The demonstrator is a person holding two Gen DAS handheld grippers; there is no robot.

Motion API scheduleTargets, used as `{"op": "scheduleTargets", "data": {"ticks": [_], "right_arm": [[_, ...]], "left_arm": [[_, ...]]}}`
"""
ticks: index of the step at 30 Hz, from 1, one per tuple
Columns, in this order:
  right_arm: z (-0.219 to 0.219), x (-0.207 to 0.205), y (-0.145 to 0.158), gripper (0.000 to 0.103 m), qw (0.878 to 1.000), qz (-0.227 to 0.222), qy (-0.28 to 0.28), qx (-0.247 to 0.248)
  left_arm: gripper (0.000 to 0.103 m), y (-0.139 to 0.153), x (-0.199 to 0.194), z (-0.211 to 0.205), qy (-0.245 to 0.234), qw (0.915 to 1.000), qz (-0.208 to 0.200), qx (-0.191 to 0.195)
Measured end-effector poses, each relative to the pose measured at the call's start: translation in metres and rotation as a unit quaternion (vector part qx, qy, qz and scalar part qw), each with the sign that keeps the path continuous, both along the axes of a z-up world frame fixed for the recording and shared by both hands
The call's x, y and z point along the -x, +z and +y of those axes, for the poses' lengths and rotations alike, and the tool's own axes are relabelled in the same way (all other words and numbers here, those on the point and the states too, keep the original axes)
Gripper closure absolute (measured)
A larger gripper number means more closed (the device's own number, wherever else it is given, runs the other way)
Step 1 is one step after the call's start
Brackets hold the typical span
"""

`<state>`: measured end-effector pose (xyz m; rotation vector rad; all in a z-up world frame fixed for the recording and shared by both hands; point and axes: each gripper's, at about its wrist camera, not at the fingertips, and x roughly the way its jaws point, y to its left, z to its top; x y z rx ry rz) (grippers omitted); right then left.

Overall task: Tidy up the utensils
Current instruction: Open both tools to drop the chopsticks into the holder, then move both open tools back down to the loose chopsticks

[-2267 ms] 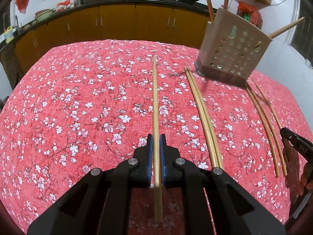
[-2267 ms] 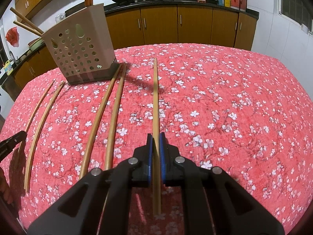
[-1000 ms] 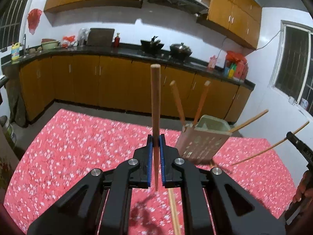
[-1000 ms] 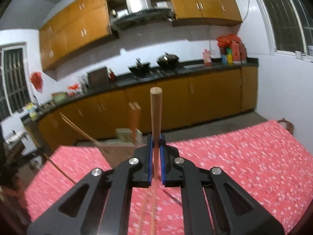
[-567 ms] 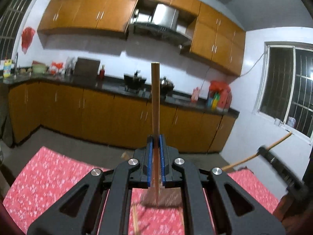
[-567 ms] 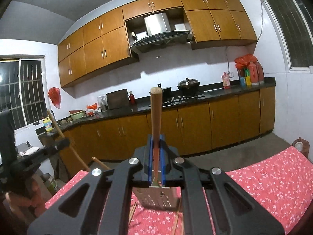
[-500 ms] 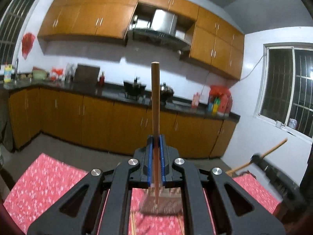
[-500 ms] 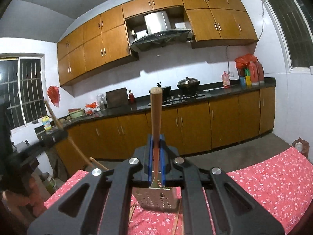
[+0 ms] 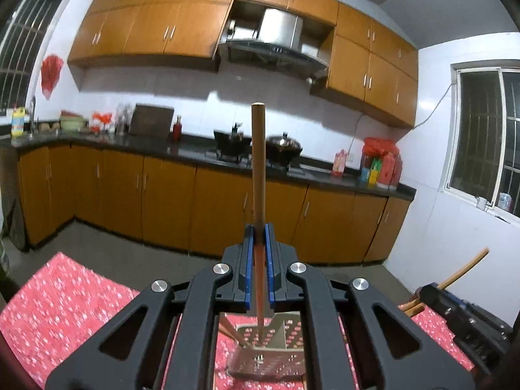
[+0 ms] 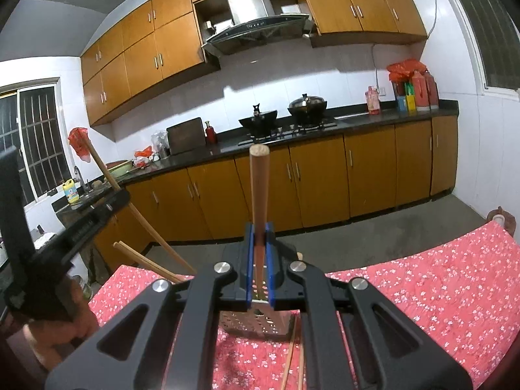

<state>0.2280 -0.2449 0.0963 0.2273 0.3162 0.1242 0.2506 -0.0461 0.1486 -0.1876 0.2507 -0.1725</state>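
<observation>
My left gripper [image 9: 259,227] is shut on a wooden chopstick [image 9: 258,162] held upright, its lower end inside the beige perforated utensil holder [image 9: 273,354] below. My right gripper [image 10: 259,227] is shut on another wooden chopstick [image 10: 259,188], also upright, above the same holder [image 10: 256,323]. Other chopsticks [image 10: 146,263] stick out of the holder at a slant. Two chopsticks [image 10: 294,357] lie on the red floral tablecloth [image 10: 422,292] beside the holder. The right gripper shows at the right edge of the left wrist view [image 9: 461,315], the left gripper at the left of the right wrist view [image 10: 81,224].
The table with the red floral cloth [image 9: 58,299] stands in a kitchen. Orange cabinets [image 9: 169,201] and a black counter with pots [image 9: 282,146] run along the far wall. A window [image 9: 487,143] is at the right.
Both grippers lifted their chopsticks off the table, tilted them upright and moved over the holder. In the last half second the left chopstick went lower into the holder.
</observation>
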Motion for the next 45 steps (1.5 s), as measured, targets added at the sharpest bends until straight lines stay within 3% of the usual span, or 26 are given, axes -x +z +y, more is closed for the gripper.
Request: {"op": "scheduleTargets", "data": {"ticks": [4,11,13,15,23,27,31,33,38,42,45], "right_arm": [[0.005,-0.001,-0.005,0.092,1.000,0.006,0.007,0.001],[0.005,0.003,-0.004,0.091,1.000,0.003,0.007,-0.003],[0.005,0.006,-0.002,0.091,1.000,-0.001,0.007,-0.002],[0.006,0.010,0.001,0.091,1.000,-0.007,0.006,0.000],[-0.005,0.048,0.011,0.091,0.999,-0.042,-0.010,0.006],[-0.026,0.067,-0.005,0.091,0.999,-0.033,-0.036,0.001],[-0.049,0.066,-0.048,0.091,0.997,0.034,-0.065,0.001],[-0.057,0.055,-0.084,0.091,0.992,0.098,-0.073,0.003],[-0.049,0.040,-0.157,0.091,0.977,0.211,-0.037,-0.014],[-0.024,0.037,-0.188,0.091,0.968,0.251,0.004,-0.012],[-0.008,0.035,-0.198,0.091,0.964,0.264,0.024,0.000]], "left_arm": [[0.095,-0.011,-0.006,0.002,-0.011,0.9995,0.029,0.004],[0.094,-0.009,-0.001,0.009,-0.014,0.9994,0.030,0.002],[0.088,-0.008,0.000,0.011,-0.014,0.9994,0.030,0.006],[0.073,-0.005,0.002,0.012,-0.011,0.9996,0.026,0.010],[0.073,0.008,0.024,0.027,-0.010,0.9997,0.007,0.021],[0.073,0.002,0.048,0.045,-0.012,0.9994,0.009,0.030],[0.073,-0.025,0.063,0.057,-0.004,0.9989,0.045,0.013],[0.073,-0.049,0.063,0.059,0.001,0.9967,0.080,-0.011],[0.073,-0.114,0.054,0.064,-0.015,0.9809,0.190,-0.038],[0.073,-0.155,0.053,0.062,-0.039,0.9659,0.254,-0.035],[0.073,-0.170,0.056,0.055,-0.057,0.9599,0.273,-0.032]]}}
